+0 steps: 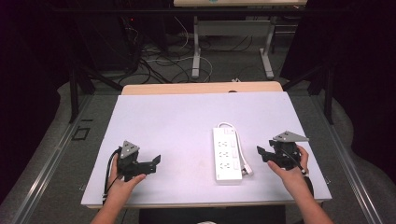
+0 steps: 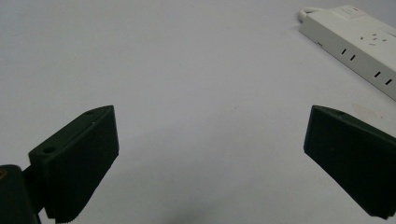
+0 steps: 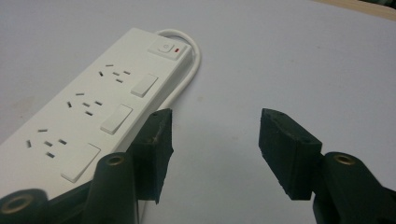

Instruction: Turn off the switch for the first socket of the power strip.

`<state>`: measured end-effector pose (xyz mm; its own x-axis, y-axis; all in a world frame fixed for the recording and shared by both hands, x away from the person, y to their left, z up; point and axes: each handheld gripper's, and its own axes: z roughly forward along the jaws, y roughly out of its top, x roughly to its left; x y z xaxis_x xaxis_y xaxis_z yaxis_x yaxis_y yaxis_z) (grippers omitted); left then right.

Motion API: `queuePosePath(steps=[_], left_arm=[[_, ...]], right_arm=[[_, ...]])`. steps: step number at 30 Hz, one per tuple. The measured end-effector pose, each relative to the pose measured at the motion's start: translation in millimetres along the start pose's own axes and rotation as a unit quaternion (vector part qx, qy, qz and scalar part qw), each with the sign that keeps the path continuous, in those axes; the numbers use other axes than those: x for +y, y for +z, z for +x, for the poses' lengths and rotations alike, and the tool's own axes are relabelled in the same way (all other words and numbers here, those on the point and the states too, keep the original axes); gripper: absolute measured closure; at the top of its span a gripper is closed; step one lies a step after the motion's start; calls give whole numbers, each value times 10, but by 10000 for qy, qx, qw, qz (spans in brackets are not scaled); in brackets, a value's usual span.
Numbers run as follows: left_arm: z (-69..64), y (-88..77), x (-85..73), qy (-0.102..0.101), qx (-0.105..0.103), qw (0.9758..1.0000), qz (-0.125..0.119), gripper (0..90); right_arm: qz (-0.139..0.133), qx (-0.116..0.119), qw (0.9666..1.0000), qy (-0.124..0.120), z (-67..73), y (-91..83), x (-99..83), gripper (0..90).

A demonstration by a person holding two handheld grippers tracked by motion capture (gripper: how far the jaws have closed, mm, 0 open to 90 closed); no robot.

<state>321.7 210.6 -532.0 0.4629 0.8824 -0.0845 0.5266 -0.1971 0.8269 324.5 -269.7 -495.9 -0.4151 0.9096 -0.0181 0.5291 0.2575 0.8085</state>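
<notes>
White board laid over a wooden table forms the work surface; beyond its far edge lie a grey floor, loose cables and the legs of another desk.

Left gripper: held low over the near-left part of the board, jaws spread wide, nothing between them. The left gripper view confirms bare board between its two black jaws. Its cable trails back beside the person's left hand.

Right gripper: held in the person's right hand at the near-right of the board, jaws parted to a moderate gap and empty, as seen in the right gripper view.

Power strip: white, lying flat on the board, right of centre. Long axis runs near-to-far, roughly square to the line between the two grippers. Its white cord loops out of the far end and runs down the side facing the right gripper.

Governing relation: the strip lies between the two grippers, just beside the right one and well apart from the left. The right gripper's jaw tips point toward the strip's corded long side; the right hand is judged the nearer for any approach.

Count: one power strip, carrying three socket groups, three rocker switches and one master button with a red indicator. Two grippers. No other loose items on the board.
</notes>
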Motion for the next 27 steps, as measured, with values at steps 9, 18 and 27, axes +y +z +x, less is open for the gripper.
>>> queuePosePath(steps=[9,18,27], left_arm=[[-5,4,1,18,-16,10000,2,34],[-13,11,-2,26,-16,10000,8,35],[-13,13,-2,17,-16,10000,5,36]], right_arm=[[272,256,9991,-186,42,32,144,445],[501,449,9972,-339,79,66,259,450],[584,569,9961,-325,96,79,377,490]])
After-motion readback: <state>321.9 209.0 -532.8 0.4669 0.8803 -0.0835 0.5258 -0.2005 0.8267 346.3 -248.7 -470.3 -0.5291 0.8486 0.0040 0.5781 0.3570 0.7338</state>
